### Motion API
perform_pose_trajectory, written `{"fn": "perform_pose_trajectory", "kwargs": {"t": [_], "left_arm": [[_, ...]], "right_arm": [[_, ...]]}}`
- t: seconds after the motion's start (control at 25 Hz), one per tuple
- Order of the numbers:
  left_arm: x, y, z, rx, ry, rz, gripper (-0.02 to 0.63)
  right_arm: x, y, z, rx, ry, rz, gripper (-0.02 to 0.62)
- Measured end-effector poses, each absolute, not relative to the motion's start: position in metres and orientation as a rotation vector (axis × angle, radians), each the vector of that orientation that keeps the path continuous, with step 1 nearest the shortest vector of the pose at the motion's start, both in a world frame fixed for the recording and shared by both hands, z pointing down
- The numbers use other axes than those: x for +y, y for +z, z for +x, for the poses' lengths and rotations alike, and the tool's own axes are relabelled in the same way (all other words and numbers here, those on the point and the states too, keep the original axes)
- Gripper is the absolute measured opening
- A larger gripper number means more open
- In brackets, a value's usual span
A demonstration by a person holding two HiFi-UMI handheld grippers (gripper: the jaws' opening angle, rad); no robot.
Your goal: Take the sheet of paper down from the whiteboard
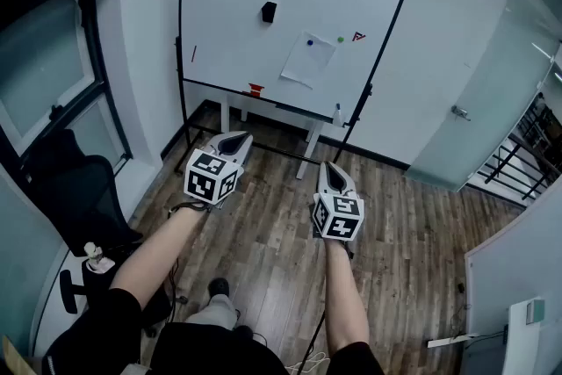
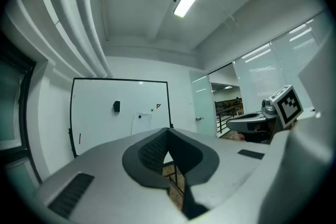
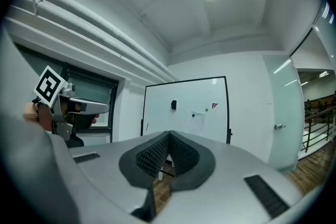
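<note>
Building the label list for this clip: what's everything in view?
whiteboard: 1, white, black frame, far wall
sheet of paper: 1, white, on the board, right of centre
blue magnet: 1, blue, paper's top edge
green magnet: 1, green, by paper's top right corner
black block: 1, black, upper board
red item: 1, red, board's tray
office chair: 1, black, left by window
glass door: 1, frosted, right
left tool: 1, grey, shut, empty
right tool: 1, grey, shut, empty

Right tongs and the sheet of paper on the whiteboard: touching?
Apart. Head view: right tongs hover over the wood floor, well short of the sheet of paper on the whiteboard.
</note>
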State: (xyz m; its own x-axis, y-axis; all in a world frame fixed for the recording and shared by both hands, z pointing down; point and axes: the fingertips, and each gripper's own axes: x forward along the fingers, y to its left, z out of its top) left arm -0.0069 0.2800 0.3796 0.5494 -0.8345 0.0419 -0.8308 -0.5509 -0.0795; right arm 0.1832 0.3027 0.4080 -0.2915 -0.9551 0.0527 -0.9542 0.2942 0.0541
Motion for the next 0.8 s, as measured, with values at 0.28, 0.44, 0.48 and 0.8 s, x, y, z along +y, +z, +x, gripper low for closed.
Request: {"fn": "perform_pose_trajectory", "kwargs": {"t": [0.28,0.44,0.48,0.8], "left_arm": [[0.282,0.378,-0.013,1.465,-0.093,-2.731,0.02],[0.263,0.383,-0.015,1.471,-0.087,-2.743,0.02],[0.256,0.386,-0.015,1.477,-0.087,-2.746,0.02],[0.178,0.396,-0.016,1.5,-0.092,-2.751,0.02]], "right_arm": [[0.302,0.41,0.173,-2.469,-0.018,1.822,0.025],[0.286,0.411,0.172,-2.47,-0.026,1.836,0.025],[0.279,0.411,0.172,-2.468,-0.026,1.835,0.025],[0.205,0.413,0.167,-2.455,-0.046,1.81,0.025]]}}
